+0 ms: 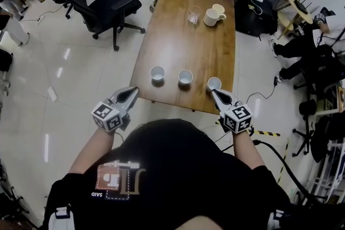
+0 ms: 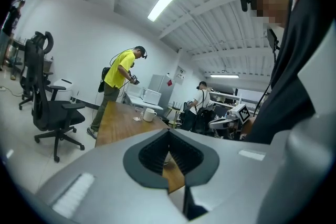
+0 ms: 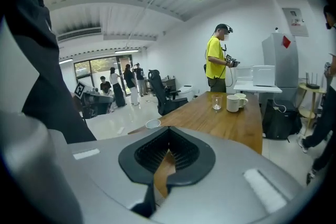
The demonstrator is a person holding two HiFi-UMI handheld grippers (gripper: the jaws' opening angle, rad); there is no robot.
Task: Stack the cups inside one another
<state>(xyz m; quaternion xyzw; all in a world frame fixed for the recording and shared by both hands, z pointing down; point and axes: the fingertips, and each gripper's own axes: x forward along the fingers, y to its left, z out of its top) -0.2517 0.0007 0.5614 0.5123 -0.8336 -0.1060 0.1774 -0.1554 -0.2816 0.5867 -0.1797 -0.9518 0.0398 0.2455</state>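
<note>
Wooden table (image 1: 183,35). Three white paper cups upright in row ahead of tongs, apart, none nested: left cup (image 1: 157,73), middle cup (image 1: 185,77), right cup (image 1: 214,83). Both tongs clenched, empty: left gripper (image 1: 133,91) short of table edge; right gripper (image 1: 212,92) tip just behind right cup, probably first pick.

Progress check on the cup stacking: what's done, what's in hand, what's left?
Done: nothing. The left cup, middle cup and right cup stand apart near the table edge.
In hand: nothing. The left gripper and right gripper are both shut and empty.
Left: all the nesting.
</note>
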